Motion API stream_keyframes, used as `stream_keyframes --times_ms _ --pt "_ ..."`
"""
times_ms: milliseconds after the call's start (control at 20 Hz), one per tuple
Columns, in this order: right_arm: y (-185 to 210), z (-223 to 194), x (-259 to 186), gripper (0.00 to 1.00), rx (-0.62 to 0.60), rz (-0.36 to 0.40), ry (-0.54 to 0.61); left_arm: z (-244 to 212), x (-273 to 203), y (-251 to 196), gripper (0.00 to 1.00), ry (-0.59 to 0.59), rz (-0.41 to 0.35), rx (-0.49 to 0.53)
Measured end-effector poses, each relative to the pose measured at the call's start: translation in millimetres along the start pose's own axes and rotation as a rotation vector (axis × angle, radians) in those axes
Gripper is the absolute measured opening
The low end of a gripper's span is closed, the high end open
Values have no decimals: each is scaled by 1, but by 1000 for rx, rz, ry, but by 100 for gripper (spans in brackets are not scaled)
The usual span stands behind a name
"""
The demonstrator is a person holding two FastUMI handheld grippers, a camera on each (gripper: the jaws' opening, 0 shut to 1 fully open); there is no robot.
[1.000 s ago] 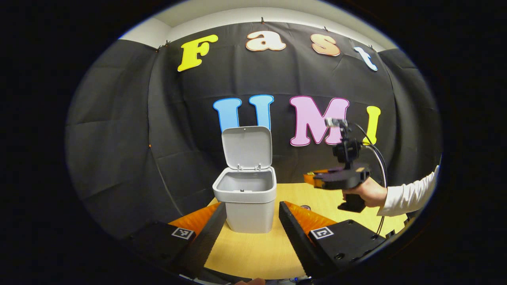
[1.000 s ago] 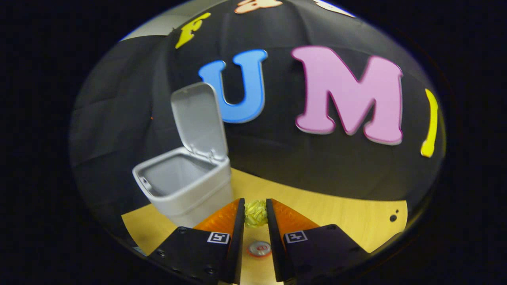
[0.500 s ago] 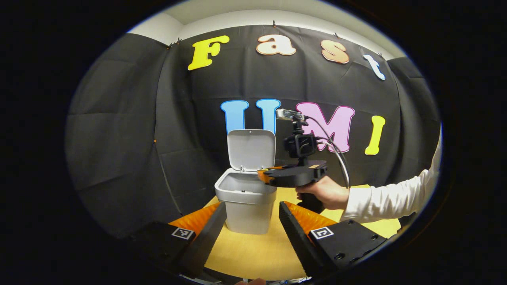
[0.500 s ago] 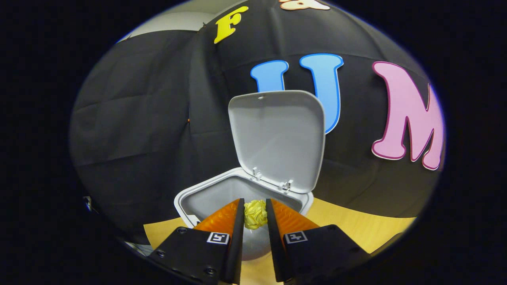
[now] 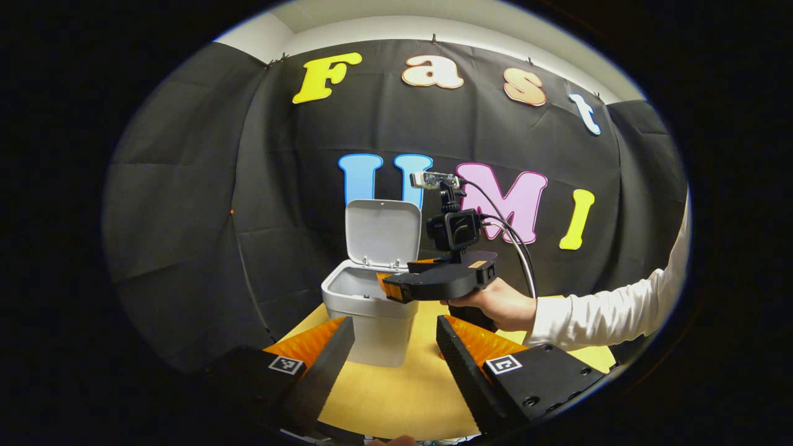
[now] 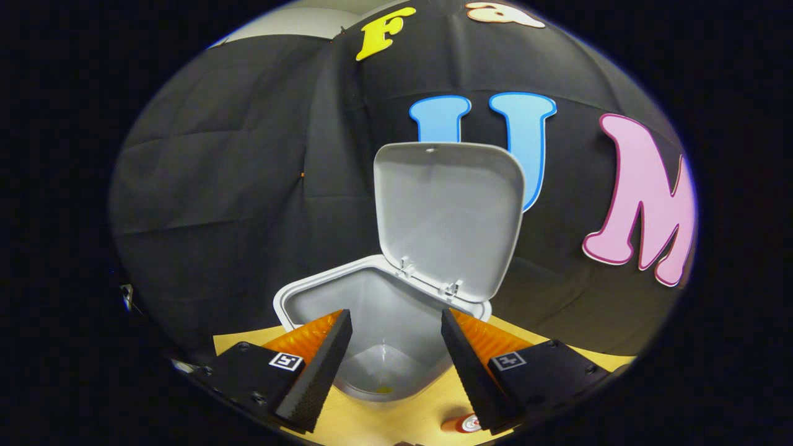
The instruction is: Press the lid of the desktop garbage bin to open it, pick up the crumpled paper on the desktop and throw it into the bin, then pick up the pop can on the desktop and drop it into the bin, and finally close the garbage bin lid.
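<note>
The grey bin (image 5: 367,310) stands on the wooden desktop with its lid (image 5: 383,230) tipped up and back. A hand holds my right gripper (image 5: 391,286) level over the bin's right rim. In the right gripper view that gripper (image 6: 395,319) is open above the bin's mouth (image 6: 378,310), with nothing between its fingers. A speck of the yellow crumpled paper (image 6: 384,389) lies at the bottom of the bin. The red top of the pop can (image 6: 463,424) peeks out beside the right finger. My left gripper (image 5: 395,328) hangs open in front of the bin, holding nothing.
The desktop (image 5: 396,396) runs from the bin toward me. A white sleeve (image 5: 595,313) reaches in from the right. Black cloth walls close in right behind and to the left of the bin.
The right gripper carried the crumpled paper leftward over the bin, then opened; the paper dropped inside. The left gripper stayed open and shifted only slightly.
</note>
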State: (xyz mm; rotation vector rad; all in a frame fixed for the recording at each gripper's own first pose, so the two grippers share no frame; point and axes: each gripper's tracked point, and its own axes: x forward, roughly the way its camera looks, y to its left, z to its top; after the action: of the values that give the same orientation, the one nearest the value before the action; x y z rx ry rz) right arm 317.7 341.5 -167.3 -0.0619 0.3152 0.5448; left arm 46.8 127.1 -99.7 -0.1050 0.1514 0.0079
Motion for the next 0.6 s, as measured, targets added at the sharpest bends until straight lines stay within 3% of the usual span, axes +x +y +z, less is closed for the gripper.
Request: stream_keyframes --times_ms 300,600 --pt "-67 28 -66 94 18 -96 -58 -40 44 -34 93 40 -92 25" --pt "-151 49 -166 94 -15 -258 -98 -133 120 -78 94 161 -180 70"
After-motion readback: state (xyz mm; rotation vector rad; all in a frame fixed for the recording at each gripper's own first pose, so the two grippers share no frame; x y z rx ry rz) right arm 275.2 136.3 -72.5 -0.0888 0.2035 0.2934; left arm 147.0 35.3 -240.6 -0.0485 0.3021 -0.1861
